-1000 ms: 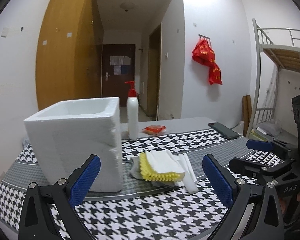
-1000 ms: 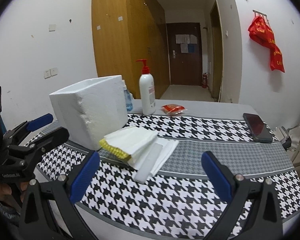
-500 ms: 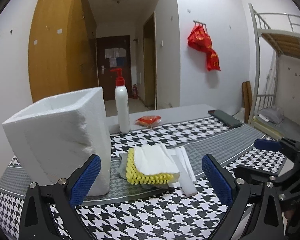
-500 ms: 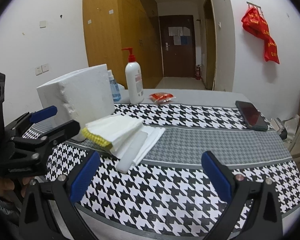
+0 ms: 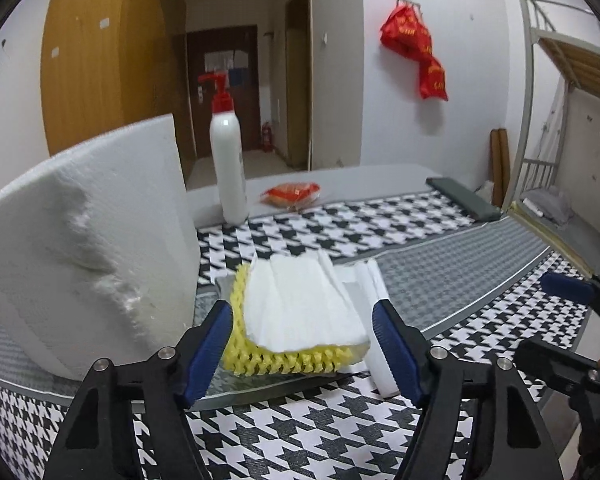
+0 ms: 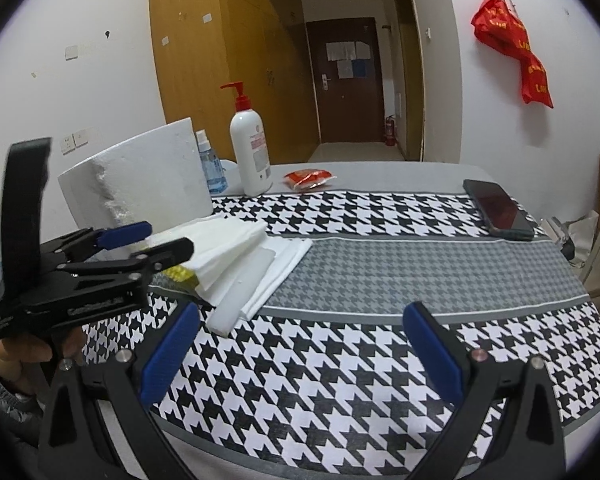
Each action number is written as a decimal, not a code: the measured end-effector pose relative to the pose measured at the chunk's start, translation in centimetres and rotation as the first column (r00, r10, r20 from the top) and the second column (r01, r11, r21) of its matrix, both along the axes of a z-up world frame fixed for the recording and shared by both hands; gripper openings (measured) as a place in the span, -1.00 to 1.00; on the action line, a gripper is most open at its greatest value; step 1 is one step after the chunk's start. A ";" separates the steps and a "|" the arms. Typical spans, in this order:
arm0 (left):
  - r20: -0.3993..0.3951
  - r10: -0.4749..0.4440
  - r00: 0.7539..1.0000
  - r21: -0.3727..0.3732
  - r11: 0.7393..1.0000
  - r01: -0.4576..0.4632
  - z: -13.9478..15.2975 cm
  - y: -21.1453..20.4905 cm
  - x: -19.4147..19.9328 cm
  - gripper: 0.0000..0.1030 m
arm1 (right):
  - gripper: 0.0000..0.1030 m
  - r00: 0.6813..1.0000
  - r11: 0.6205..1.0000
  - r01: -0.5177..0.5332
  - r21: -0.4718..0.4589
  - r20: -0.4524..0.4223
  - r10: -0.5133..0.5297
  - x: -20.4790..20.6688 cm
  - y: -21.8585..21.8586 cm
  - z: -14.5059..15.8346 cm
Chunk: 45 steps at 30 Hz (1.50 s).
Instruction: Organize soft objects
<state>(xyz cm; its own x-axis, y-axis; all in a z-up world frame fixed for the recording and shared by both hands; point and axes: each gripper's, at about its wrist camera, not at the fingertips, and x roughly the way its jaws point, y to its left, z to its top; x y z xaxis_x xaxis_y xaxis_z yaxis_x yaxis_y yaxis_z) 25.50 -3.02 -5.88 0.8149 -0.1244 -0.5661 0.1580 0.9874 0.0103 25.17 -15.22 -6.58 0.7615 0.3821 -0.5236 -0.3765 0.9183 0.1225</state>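
Our left gripper (image 5: pixel 302 332) sits low-centre of frame, jaws closing around the yellow sponge stack (image 5: pixel 300 320) lying crosswise between them, pads not pressing yet.

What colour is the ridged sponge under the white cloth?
Yellow sponge, clearest in the left wrist view.

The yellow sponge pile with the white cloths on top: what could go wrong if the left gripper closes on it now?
1. The left gripper is closing around the stack; the loose white cloths on the yellow sponge may slide off.
2. The foam box stands close beside the left finger, so it could be nudged.
3. The white strip beside the stack may be caught too.
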 end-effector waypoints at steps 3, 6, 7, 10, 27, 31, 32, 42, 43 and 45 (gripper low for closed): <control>-0.047 0.003 0.999 0.006 1.000 -0.002 -0.8 0.0 0.6 0.16 | 0.99 1.000 1.000 -0.007 -0.004 -0.001 0.007 0.1 0.1 -0.1; -0.082 0.005 0.997 -0.004 1.000 -0.005 -1.1 0.2 1.1 -0.07 | 0.99 1.000 1.000 -0.008 0.000 -0.006 0.008 0.4 0.1 -0.3; -0.085 0.004 0.996 -0.006 1.000 -0.005 -1.1 0.3 1.2 -0.09 | 0.99 1.000 1.000 -0.008 0.004 -0.010 0.008 0.5 0.0 -0.3; -0.074 -0.001 0.997 0.005 1.000 0.001 -1.0 0.1 1.1 -0.35 | 0.99 1.000 1.000 -0.007 0.004 -0.012 0.007 0.6 0.0 -0.4; 0.000 -0.207 0.978 -0.037 0.978 0.207 1.3 -2.1 -2.0 -0.99 | 0.99 1.000 1.000 0.024 0.003 0.010 -0.024 -0.8 -0.8 0.6; 0.045 -0.228 0.973 -0.039 0.972 0.230 2.7 -2.1 -3.6 -0.99 | 0.99 1.000 1.000 0.023 0.001 0.019 -0.023 -1.2 -0.6 0.9; 0.057 -0.226 0.972 -0.041 0.973 0.228 3.0 -2.0 -3.9 -0.99 | 0.99 1.000 1.000 0.022 0.000 0.021 -0.022 -1.4 -0.6 1.0; 0.136 -0.231 0.963 -0.087 0.966 0.244 5.9 -0.6 -6.8 -0.99 | 0.99 0.999 1.000 0.016 0.000 0.044 -0.016 -3.0 0.0 1.9; 0.148 -0.231 0.962 -0.094 0.965 0.246 6.3 -0.2 -7.2 -0.99 | 0.99 0.999 1.000 0.013 0.000 0.046 -0.013 -3.2 0.1 2.0; 0.165 -0.218 0.962 -0.098 0.967 0.236 6.7 0.4 -7.8 -0.99 | 0.99 0.999 1.000 0.009 -0.001 0.048 -0.008 -3.4 0.4 2.0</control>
<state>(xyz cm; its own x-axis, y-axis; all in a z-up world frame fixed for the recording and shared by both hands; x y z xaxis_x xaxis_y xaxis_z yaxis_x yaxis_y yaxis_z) 17.68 -2.64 0.86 0.8326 -0.3732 -0.4092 0.3834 0.9216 -0.0603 21.75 -14.82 -4.55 0.7891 0.3748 -0.4866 -0.3741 0.9216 0.1031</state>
